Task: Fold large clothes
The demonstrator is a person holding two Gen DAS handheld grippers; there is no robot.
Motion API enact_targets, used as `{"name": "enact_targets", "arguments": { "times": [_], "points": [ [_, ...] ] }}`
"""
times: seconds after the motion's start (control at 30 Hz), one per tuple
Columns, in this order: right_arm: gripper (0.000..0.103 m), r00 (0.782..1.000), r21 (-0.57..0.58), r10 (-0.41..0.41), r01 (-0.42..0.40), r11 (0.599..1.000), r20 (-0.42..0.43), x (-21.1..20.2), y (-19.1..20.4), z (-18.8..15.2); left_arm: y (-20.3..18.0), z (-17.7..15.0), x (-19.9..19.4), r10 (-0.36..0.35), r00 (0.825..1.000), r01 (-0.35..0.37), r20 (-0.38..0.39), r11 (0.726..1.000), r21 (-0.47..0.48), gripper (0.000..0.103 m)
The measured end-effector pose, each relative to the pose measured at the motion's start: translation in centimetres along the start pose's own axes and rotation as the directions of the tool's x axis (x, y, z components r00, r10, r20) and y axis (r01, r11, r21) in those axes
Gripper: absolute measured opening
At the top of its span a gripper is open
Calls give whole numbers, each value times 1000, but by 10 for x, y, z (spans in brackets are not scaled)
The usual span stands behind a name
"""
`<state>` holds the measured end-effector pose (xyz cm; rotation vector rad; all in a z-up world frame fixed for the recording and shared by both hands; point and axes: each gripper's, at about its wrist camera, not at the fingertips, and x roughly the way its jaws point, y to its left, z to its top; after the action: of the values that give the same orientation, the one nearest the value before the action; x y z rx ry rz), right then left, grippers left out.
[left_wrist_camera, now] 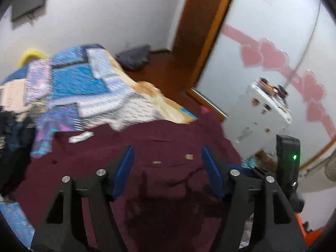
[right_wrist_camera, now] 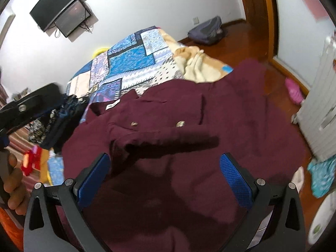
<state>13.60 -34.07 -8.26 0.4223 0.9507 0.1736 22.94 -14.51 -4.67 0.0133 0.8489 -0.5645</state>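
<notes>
Bed (right_wrist_camera: 130, 63) with blue patchwork quilt (right_wrist_camera: 134, 58) fills the far half of both wrist views; a cream blanket (right_wrist_camera: 195, 63) is bunched at its near corner, wooden floor (right_wrist_camera: 237, 40) beyond. Maroon coat (right_wrist_camera: 189, 113) lies spread across the near end of the bed, front up, white neck label (right_wrist_camera: 112, 104) toward the quilt, two metal buttons (right_wrist_camera: 180, 123) showing mid-chest; its right edge drapes over the bed edge toward the floor. Long axis of the coat appears to run from the collar, far-left, toward the cameras. A sleeve (right_wrist_camera: 168, 145) lies folded across the chest, roughly crosswise, cuff end pointing left, directly ahead of the right claw (right_wrist_camera: 166, 172). Right claw: blue pads spread wide, nothing between them, poised just above the lower body of the coat, sleeve just beyond the tips. Left claw (left_wrist_camera: 168, 168): also spread wide and empty, hovering over the coat, the buttons ahead between its fingers; frame is motion-blurred, so contact with cloth cannot be judged. In the right view the left unit (right_wrist_camera: 27, 107) sits high at far left, held by a hand (right_wrist_camera: 12, 184), tilted over the collar side. Judgement: right claw is nearer the sleeve; the next grasp likely turns on reaching forward and closing on a sleeve or hem edge. Thick cloth may slip or bunch.
</notes>
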Motion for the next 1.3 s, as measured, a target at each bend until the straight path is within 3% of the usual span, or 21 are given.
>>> {"name": "enact_targets", "arguments": {
  "times": [0.07, 0.13, 0.27, 0.4, 0.5, 0.57, 0.73, 0.83, 0.93, 1.07, 1.17, 1.3],
  "points": [
    [103, 999, 32, 37, -37, 999, -16, 5, -1, 0, 21, -8, -13, 76, 997, -76, 28, 997, 0, 77],
    [103, 998, 62, 61, -59, 996, -24, 10, -2, 0, 50, -21, -27, 182, 982, -182, 44, 983, -4, 86],
    [102, 995, 156, 92, -85, 984, -38, 25, -11, 7, 112, -55, -48, 363, 932, -362, 3, 931, -51, 86],
    [94, 995, 259, 96, -89, 962, -14, 39, -23, 14, 175, -99, -65, 439, 895, -446, -76, 881, -159, 86],
    [79, 996, 340, 92, -85, 937, -5, 51, -31, 16, 209, -135, -73, 435, 891, -454, -132, 858, -238, 86],
    [54, 997, 358, 74, -65, 931, -12, 57, -32, 15, 224, -156, -75, 432, 888, -460, -159, 845, -272, 86],
    [26, 999, 297, -14, 3, 955, 34, 50, -20, 23, 246, -187, -66, 410, 883, -467, -230, 824, -321, 86],
    [18, 996, 239, -15, -6, 971, 86, 32, -9, 34, 251, -196, -61, 370, 898, -434, -239, 835, -339, 86],
    [17, 988, 164, 11, -36, 986, 152, 2, 6, 46, 246, -199, -54, 333, 910, -401, -248, 856, -325, 86],
    [17, 979, 90, 13, -32, 995, 205, -23, 18, 51, 245, -206, -39, 296, 914, -378, -279, 872, -313, 86],
    [17, 981, 41, -42, 35, 999, 190, -18, 17, 46, 249, -218, -28, 271, 909, -371, -315, 871, -322, 86],
    [20, 986, 40, -144, 141, 989, 84, 17, -7, 31, 253, -230, -27, 255, 912, -368, -322, 855, -364, 86]
  ]
}}
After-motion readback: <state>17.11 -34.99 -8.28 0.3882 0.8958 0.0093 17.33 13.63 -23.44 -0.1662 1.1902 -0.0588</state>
